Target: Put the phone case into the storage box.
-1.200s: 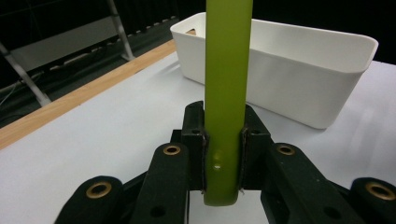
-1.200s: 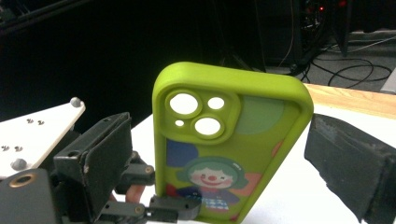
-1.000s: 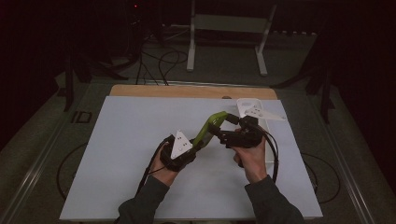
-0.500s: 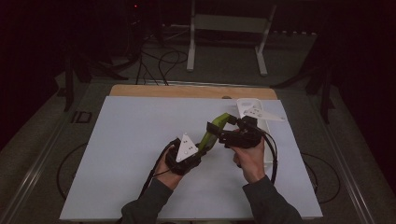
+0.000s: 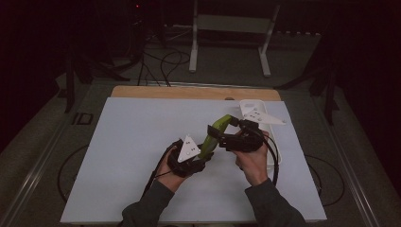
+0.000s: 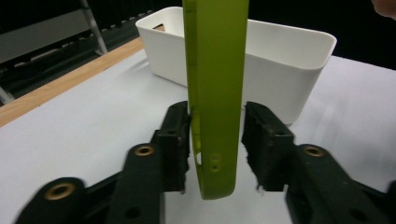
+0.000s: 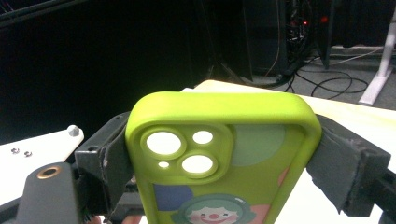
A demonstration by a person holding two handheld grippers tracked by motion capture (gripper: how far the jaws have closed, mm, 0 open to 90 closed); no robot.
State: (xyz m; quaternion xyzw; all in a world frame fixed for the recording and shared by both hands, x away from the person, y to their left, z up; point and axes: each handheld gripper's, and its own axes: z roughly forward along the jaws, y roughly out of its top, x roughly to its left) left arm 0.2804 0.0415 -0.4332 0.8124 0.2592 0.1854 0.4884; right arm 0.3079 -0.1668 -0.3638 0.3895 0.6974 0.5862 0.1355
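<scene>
A lime-green phone case (image 5: 215, 136) hangs above the white table mat (image 5: 132, 142), held between both hands. My right gripper (image 5: 221, 128) is shut on the case across its width. In the right gripper view the case (image 7: 224, 154) shows its camera cut-outs and a cartoon face, with a grey pad (image 7: 109, 156) on each side. My left gripper (image 5: 204, 150) is at the case's lower end. Its jaws have just been opening. In the left gripper view the case (image 6: 217, 93) stands edge-on between the pads (image 6: 261, 140), with a thin gap on the right.
A white bin (image 5: 275, 146) stands on the mat just right of my right hand; in the left gripper view this bin (image 6: 280, 60) lies behind the case. A wooden strip (image 5: 189, 92) runs along the far edge. Cables and a metal stand lie on the dark floor beyond.
The left gripper has edged slightly right, closer along the case. The right hand and the case keep their places.
</scene>
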